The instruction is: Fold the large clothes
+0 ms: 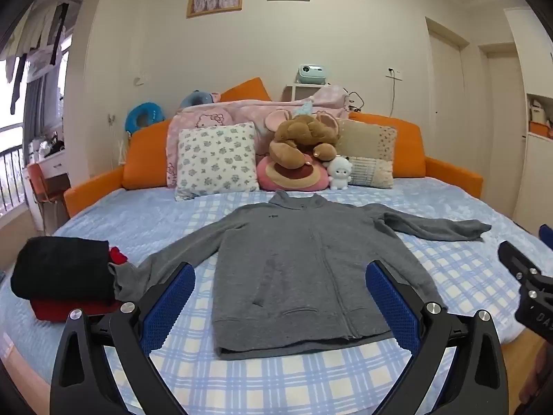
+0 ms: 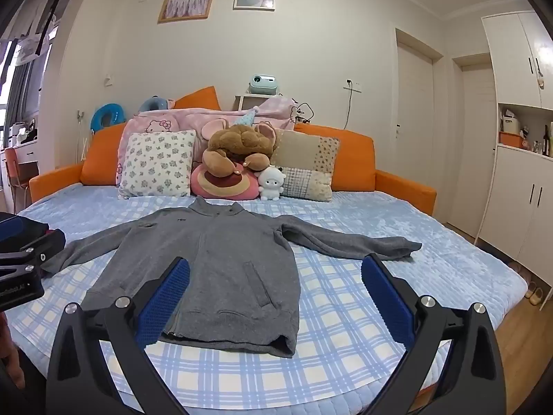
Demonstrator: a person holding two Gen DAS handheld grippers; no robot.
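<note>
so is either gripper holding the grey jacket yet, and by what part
Nothing is held. The left gripper and right gripper are both open above the grey jacket, which lies flat on the bed.

Left tongs [image 1: 280, 304]: jaws spread wide, blue pads [image 1: 169, 302] facing each other across a broad gap, nothing between them. Held level, pointing forward.

Right tongs [image 2: 275, 302]: same posture, jaws wide apart, blue pads [image 2: 162, 302] bare, gripping nothing.

The two sit side by side; each shows at the edge of the other's view.
</note>
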